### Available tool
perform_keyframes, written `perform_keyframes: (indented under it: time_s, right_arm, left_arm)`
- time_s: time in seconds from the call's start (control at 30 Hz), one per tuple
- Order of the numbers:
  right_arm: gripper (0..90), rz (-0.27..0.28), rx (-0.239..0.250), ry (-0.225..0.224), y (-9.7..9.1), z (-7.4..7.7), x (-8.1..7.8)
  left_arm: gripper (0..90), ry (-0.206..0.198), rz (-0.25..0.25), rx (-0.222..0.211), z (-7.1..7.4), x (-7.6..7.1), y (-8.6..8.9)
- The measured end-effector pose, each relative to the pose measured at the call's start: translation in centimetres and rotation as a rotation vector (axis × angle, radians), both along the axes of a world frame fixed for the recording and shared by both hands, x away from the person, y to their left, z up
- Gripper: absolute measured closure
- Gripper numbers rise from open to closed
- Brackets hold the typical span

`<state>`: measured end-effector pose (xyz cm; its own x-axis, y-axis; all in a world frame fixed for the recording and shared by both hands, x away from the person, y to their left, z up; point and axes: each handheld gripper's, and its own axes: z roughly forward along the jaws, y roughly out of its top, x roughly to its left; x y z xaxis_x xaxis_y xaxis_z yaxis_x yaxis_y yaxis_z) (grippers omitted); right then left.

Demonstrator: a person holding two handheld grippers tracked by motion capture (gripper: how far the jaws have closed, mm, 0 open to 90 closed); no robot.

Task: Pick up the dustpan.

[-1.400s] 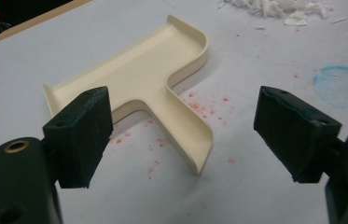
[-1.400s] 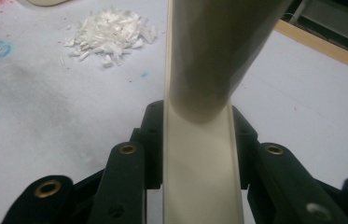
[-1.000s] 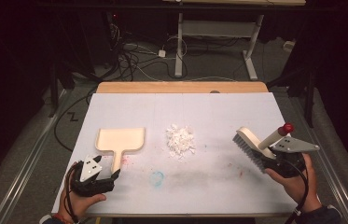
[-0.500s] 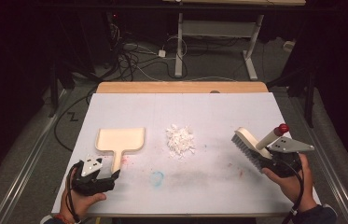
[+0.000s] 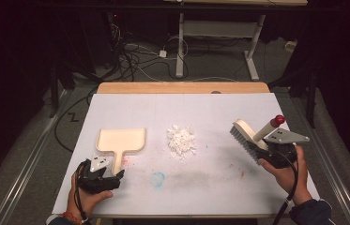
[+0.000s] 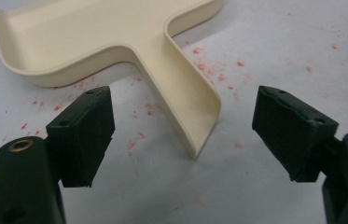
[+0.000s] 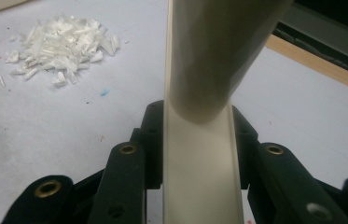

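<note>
The right gripper (image 5: pixel 265 149) has its jaws pinched on the cream handle of the brush (image 5: pixel 245 135), which it holds tilted at the right side of the white table (image 5: pixel 210 110), bristles facing the pile of white shreds (image 5: pixel 181 140) in the middle. The left gripper (image 5: pixel 100 177) rests near the front left edge with its jaws spread wide and nothing clamped; the end of the handle of the cream dustpan (image 5: pixel 121 140) lies flat between them, touching neither pad. The pan lies left of the shreds, well apart from the brush.
</note>
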<state>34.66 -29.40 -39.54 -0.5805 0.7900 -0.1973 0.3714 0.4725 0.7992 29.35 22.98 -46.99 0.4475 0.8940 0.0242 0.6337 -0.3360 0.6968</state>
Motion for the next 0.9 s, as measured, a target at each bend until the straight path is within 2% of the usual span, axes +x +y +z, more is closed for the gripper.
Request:
perform_keyframes:
  time_s: [0.1,0.17,0.23,0.3,0.43,0.47,0.5,0.57,0.67,0.73,0.77,0.9]
  right_arm:
    - [67.9,-0.005,-0.004,0.001,0.0,-0.1,0.0]
    - [68.0,-0.012,-0.004,-0.007,-0.2,-0.2,-0.1]
    - [68.0,-0.02,0.005,-0.014,-0.5,-0.2,-0.1]
    - [68.0,-0.027,0.008,-0.007,-0.6,-0.2,-0.1]
    - [67.9,-0.039,0.016,-0.014,-0.9,0.0,-0.2]
    - [67.9,-0.042,0.016,-0.02,-0.9,0.0,-0.3]
    - [67.9,-0.044,0.023,-0.02,-1.0,0.1,-0.3]
    - [67.9,-0.056,0.029,-0.019,-1.0,0.0,-0.3]
    - [67.9,-0.072,0.028,-0.023,-1.1,0.0,-0.2]
    - [67.9,-0.079,0.032,-0.022,-1.2,-0.1,-0.1]
    - [67.8,-0.086,0.031,-0.022,-1.2,-0.1,-0.1]
    - [67.9,-0.087,0.036,-0.015,-1.2,-0.2,0.0]
  left_arm:
    - [20.0,0.002,0.027,0.009,0.0,0.3,-0.2]
    - [20.0,0.011,0.031,-0.001,-0.2,0.4,-0.3]
    - [20.0,0.01,0.041,0.014,-0.3,0.5,-0.6]
    - [20.2,0.01,0.031,-0.001,-0.3,0.7,-0.7]
    - [20.2,0.003,0.03,0.024,-0.3,1.0,-1.3]
    - [20.2,0.009,0.037,0.018,-0.3,1.1,-1.4]
    - [20.8,0.019,0.049,0.006,-0.4,1.4,-1.4]
    - [21.8,0.036,0.095,0.017,-0.5,1.9,-1.6]
    - [25.4,0.054,0.154,-0.012,-0.6,2.7,-1.8]
    - [29.5,0.08,0.185,-0.053,-0.8,3.2,-1.9]
    - [31.8,0.09,0.208,-0.05,-0.9,3.6,-2.0]
    - [37.4,0.082,0.223,-0.041,-0.9,4.3,-2.3]
